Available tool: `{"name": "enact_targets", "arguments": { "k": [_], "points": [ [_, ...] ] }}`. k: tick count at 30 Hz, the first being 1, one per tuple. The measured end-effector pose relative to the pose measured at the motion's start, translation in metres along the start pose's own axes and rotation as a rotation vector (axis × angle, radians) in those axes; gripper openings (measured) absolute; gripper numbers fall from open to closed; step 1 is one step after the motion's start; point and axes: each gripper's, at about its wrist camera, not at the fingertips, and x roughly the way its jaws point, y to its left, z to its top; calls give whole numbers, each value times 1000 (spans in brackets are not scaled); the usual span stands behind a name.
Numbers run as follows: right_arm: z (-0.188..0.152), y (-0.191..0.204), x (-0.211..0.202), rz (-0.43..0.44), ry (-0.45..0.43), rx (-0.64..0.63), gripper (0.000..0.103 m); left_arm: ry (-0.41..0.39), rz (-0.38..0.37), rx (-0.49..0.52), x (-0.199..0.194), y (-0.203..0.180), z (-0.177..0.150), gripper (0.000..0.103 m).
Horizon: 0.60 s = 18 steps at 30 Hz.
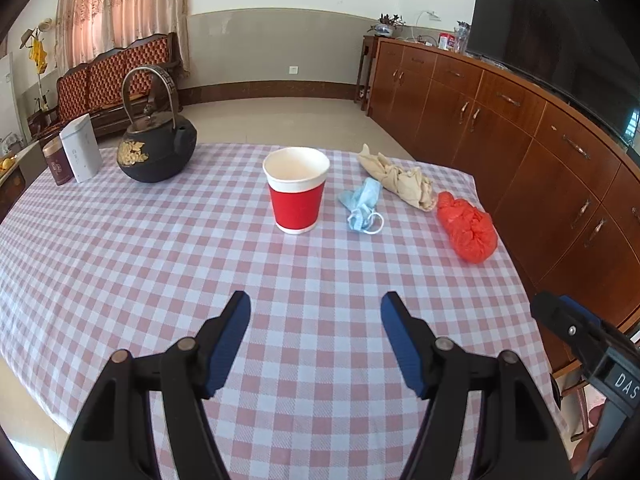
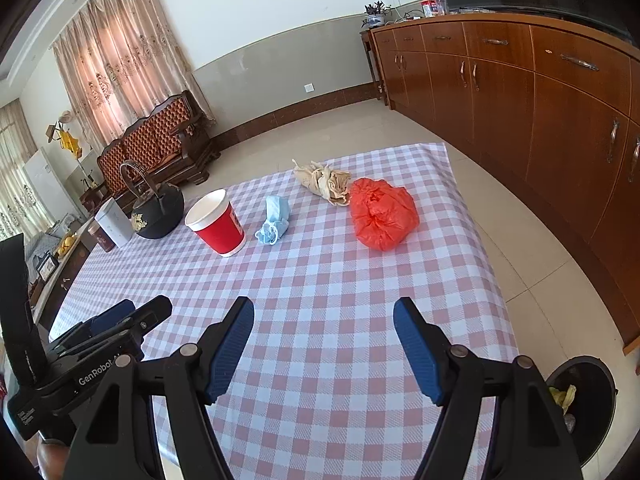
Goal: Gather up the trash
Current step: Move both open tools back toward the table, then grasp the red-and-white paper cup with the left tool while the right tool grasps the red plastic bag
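Both grippers hover over the near end of the checkered tablecloth [image 1: 120, 260], nothing in either one: left gripper [image 1: 316, 304] and right gripper [image 2: 324, 312] each have their fingers spread apart. The trash sits in a row further back: red paper cup [image 1: 297, 196], crumpled blue face mask [image 1: 363, 208], wadded beige paper [image 1: 400, 180], then a scrunched red plastic bag [image 2: 382, 214]. A black bin [image 2: 588, 396] stands on the floor by the table's right corner.
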Motion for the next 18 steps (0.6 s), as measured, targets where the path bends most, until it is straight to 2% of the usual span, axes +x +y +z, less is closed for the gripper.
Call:
{"name": "enact_targets", "arguments": {
  "k": [18],
  "points": [
    [37,16,96,19,62,-16,74,25,-3,12,73,13,39,69]
  ]
}}
